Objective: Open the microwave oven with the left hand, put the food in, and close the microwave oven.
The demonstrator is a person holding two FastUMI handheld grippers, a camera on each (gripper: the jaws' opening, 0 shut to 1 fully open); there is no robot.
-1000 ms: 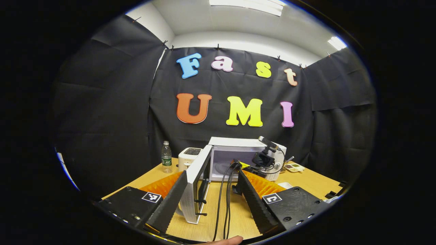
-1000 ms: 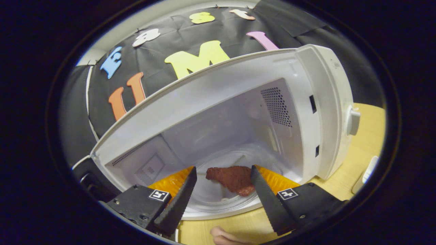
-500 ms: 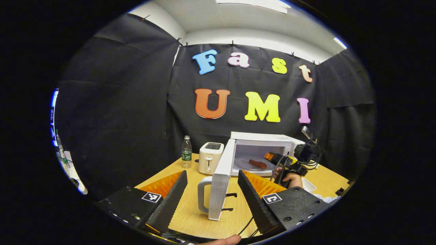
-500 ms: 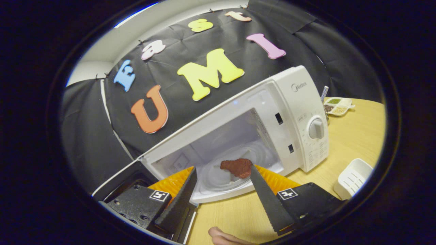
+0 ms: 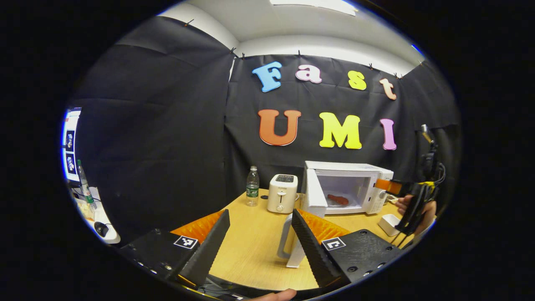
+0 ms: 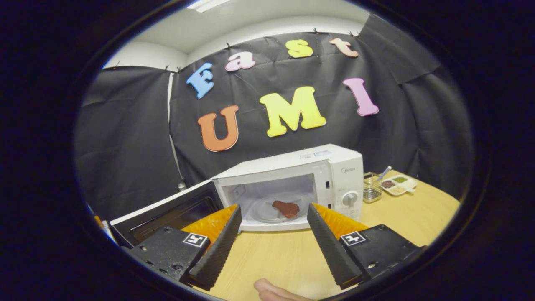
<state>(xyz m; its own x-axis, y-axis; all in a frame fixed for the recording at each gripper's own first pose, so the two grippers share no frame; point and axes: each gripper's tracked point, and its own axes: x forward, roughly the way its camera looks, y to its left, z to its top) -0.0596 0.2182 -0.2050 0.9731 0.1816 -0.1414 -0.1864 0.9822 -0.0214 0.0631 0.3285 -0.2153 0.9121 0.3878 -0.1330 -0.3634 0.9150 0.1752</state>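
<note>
Both views are evenly and brightly lit from above. In the left gripper view a long white ceiling light panel (image 5: 313, 2) runs along the top edge and is blown out to plain white; in the right gripper view a similar bright strip (image 6: 207, 4) glares at the upper left. The pale wooden table (image 6: 284, 255) catches soft, diffuse light, with only faint shadows. The white box-shaped microwave oven (image 6: 292, 184) has a well-lit cavity. Fisheye distortion bows the draped black cloth wall (image 5: 159, 125) strongly toward the edges, where brightness falls off. Centres look sharp; the rims soften slightly, with a thin blue fringe.
</note>
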